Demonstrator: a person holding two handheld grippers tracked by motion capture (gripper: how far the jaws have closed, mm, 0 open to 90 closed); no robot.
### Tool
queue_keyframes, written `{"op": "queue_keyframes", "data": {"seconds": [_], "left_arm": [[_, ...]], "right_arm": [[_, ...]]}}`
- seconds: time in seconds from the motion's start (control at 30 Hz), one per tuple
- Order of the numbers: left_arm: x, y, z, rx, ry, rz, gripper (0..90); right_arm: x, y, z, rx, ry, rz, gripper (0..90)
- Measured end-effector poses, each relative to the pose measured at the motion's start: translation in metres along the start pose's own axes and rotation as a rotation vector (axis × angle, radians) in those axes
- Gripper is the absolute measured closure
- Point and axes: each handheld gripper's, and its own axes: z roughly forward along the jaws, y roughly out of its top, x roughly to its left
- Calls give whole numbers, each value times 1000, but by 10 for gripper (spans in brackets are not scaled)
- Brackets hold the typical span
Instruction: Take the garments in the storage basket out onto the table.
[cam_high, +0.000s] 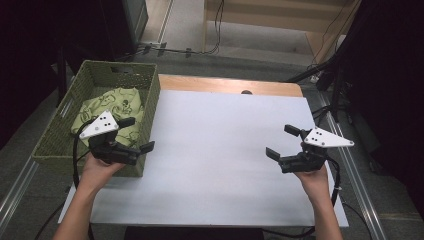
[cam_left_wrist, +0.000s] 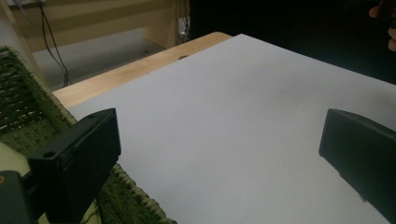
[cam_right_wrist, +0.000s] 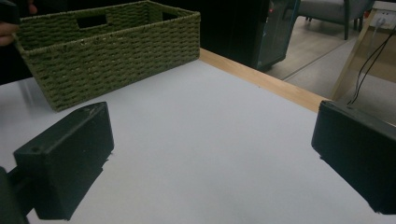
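left hand-held gripper (cam_high: 134, 134): jaws wide, empty, over basket (cam_high: 56, 134) edge | right hand-held gripper (cam_high: 282, 141): jaws wide, empty, above tabletop (cam_high: 215, 150) | green cloth (cam_high: 112, 102) in basket

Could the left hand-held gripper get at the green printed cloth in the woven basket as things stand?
Probably yes. The left hand-held gripper is open above the near corner of the green woven basket, which has no lid, and the crumpled green printed cloth lies uncovered inside.

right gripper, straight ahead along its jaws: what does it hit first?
Probably the basket. The right gripper, jaws open and empty, points left across the bare white sheet, nothing lying between. Height is unclear, so it might graze the sheet first.
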Motion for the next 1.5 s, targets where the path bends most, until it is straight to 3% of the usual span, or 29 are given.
{"op": "queue_keyframes", "data": {"seconds": [0.17,0.27,0.4,0.73,1.0,1.2,1.3,1.5], "left_arm": [[0,1,0,4,-1,-2,0],[0,1,-1,6,19,10,0],[3,3,-4,13,7,13,0],[17,12,-11,43,65,28,0],[33,21,-15,111,135,46,0],[48,23,-13,162,152,29,0],[62,22,-7,224,178,14,0],[84,25,0,299,213,-10,0]], "right_arm": [[-3,-1,-1,-2,2,8,0],[-1,-1,0,4,1,2,0],[-1,-1,-2,10,1,-2,0],[-4,0,-6,-4,1,1,0],[-3,-1,-3,6,8,-4,0],[-1,-1,0,13,15,-9,0],[-2,-1,1,15,15,-10,0],[-2,-2,3,24,17,-10,0]]}}
